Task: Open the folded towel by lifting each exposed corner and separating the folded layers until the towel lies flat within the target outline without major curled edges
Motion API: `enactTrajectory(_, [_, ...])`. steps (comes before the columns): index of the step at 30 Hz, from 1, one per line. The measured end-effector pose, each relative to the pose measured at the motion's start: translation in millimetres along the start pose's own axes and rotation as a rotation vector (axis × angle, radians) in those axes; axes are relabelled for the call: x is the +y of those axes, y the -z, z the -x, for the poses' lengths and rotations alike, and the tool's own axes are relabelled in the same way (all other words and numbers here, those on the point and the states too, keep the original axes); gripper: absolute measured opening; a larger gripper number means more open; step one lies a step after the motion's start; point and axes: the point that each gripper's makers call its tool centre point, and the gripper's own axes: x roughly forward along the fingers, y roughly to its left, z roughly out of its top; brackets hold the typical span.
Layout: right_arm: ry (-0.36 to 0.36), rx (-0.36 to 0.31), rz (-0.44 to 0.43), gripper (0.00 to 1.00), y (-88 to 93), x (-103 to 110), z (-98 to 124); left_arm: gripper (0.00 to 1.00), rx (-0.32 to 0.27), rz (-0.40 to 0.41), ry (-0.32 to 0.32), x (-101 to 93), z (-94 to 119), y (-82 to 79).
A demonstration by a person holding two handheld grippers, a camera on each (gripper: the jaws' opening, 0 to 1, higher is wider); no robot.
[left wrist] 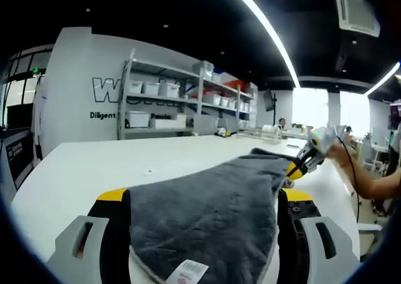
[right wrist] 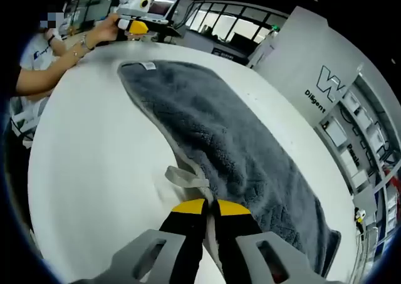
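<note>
A grey fluffy towel [left wrist: 238,184] [right wrist: 238,146] lies stretched out long on the white table [left wrist: 88,165] [right wrist: 94,152]. In the left gripper view its near end, with a white label [left wrist: 187,273], lies between the widely spread jaws of my left gripper [left wrist: 203,196], which is open. My right gripper [right wrist: 210,206] is shut on the towel's pale hem at the opposite end, which is pulled up a little. The right gripper [left wrist: 296,169] also shows at the towel's far corner in the left gripper view. The left gripper [right wrist: 139,26] sits just beyond the labelled end [right wrist: 148,65].
A person's forearm [left wrist: 373,185] [right wrist: 53,64] reaches along the table's side. Shelves with white bins [left wrist: 169,102] stand behind the table against a lettered wall [right wrist: 326,86]. Bare tabletop lies on both sides of the towel.
</note>
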Motion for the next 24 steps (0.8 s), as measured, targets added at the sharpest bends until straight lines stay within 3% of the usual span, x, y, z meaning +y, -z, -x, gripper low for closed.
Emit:
enactTrajectory(13, [-0.225,0.08,0.023,0.01,9.8,51.3,18.1,0.95,0.008,0.007,-0.001,1.8,2.5,1.3])
enactTrajectory(24, [-0.325,0.107,-0.008,0.01,16.8,73.8,23.4,0.94,0.026,0.004,-0.01,4.0,5.1,3.6])
